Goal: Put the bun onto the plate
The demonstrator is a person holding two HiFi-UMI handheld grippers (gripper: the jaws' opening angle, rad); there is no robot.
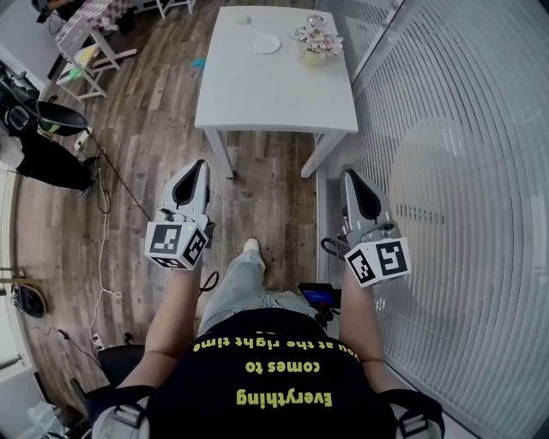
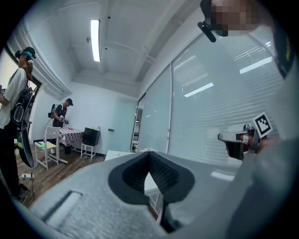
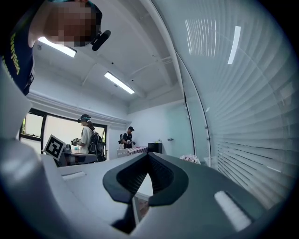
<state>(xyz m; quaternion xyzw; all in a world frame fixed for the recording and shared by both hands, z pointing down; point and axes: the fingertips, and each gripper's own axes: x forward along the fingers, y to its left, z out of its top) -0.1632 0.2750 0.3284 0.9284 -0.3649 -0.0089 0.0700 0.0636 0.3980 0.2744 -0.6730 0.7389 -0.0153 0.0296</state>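
Standing well back from the white table [image 1: 274, 94], the person holds both grippers level at waist height and pointed toward it, with bare wooden floor [image 1: 154, 129] between the tips and the table's near edge.

At the left of the head view, the left gripper [image 1: 198, 167] has its jaws pressed together at the tips with nothing between them. Its own view confirms this: the left gripper [image 2: 149, 156] shows two dark pads meeting at a point and only the far room visible through the hollow.

On the tabletop, a small pale round thing by the far edge, a little left of the middle, is most likely the bun [image 1: 243, 19]. It is too small here to show any long axis. The plate [image 1: 265, 43] lies just beside it, nearer the person and slightly to the right, and is empty. A pot of flowers [image 1: 316, 39] stands toward the far right corner.

The right gripper [image 1: 352, 177] is likewise clenched on nothing. Its own view shows the right gripper [image 3: 148, 156] with its tips touching. It hangs close beside the glass wall with blinds [image 1: 446, 129].

The bun lies straight ahead and far off from both sets of fingers, in line with the gap between the hands and a shade closer to the left one. I judge the left hand better placed for the pick. The right would have to reach past the flowers. Either gripper must first reach the table and part its jaws.
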